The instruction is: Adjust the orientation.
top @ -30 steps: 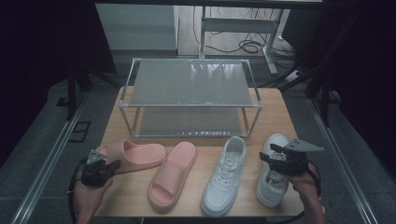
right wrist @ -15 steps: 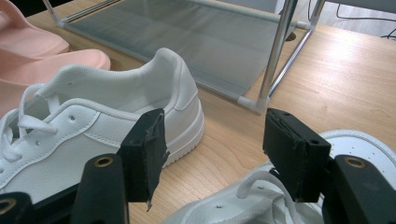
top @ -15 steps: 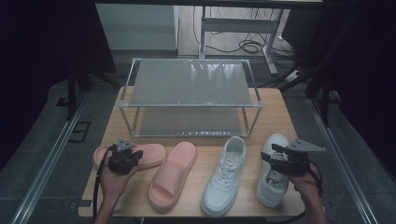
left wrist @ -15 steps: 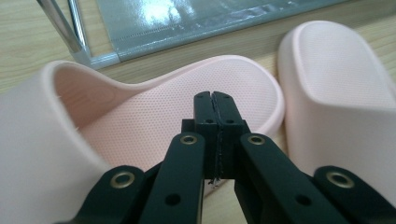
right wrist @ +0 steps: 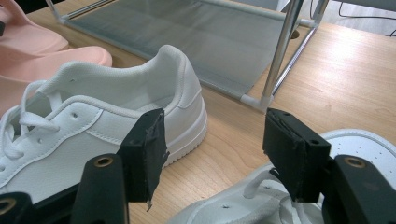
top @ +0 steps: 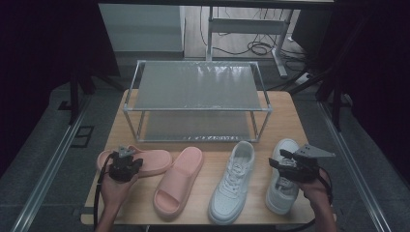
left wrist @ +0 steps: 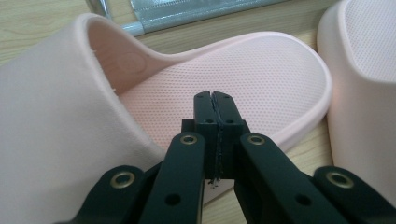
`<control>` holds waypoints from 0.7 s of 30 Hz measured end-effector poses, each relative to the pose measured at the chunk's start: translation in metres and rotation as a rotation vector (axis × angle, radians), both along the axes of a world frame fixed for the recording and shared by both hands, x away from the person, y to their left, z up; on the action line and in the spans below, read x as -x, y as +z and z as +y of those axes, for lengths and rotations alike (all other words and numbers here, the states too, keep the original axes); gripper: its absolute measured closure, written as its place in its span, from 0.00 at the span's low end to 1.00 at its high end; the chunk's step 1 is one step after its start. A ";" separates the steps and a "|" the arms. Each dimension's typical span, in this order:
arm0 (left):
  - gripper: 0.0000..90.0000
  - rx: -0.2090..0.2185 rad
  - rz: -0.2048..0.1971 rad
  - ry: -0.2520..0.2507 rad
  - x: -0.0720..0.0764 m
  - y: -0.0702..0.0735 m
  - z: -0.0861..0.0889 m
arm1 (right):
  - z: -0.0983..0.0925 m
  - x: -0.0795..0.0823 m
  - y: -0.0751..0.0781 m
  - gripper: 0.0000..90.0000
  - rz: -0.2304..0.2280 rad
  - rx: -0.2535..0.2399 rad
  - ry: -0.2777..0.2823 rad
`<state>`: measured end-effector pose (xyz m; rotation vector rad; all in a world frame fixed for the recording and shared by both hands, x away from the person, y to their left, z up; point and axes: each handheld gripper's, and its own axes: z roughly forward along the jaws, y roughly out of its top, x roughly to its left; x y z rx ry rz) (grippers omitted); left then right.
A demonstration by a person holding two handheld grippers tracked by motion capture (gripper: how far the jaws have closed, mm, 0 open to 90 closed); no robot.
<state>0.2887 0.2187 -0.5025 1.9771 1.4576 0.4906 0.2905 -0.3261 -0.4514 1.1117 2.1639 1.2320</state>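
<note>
We hold a tool in each hand over a wooden table (top: 295, 116) that carries four shoes in a row and a two-tier wire rack (top: 198, 99) beyond them. Our left tool (top: 126, 155) has its jaws pressed together with nothing between them; in the left gripper view the left tool (left wrist: 215, 100) hovers just above the footbed of a pink slipper (left wrist: 243, 77), whose strap rises to the tool's left. A second pink slipper (left wrist: 369, 79) lies just to its right. Our right tool (right wrist: 212, 140) stands with jaws wide apart and empty, above the rightmost white sneaker (top: 283, 181); the other white sneaker (right wrist: 107, 112) sits ahead and to its left.

We judge this as the approach step: neither shoe is gripped yet, and all four rest on the table in front of the rack. Next, the left tool probably needs to spread its jaws and straddle the slipper's strap or rim before closing. The right tool needs only to drop onto the sneaker's collar and close.
</note>
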 end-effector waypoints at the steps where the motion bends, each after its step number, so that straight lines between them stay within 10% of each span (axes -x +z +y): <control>1: 1.00 0.000 0.000 0.000 0.000 0.000 0.000 | 0.000 0.000 0.000 0.44 0.000 0.000 0.000; 21: 1.00 0.008 0.034 -0.008 0.023 0.001 0.028 | -0.001 0.001 0.000 0.44 0.000 -0.002 -0.003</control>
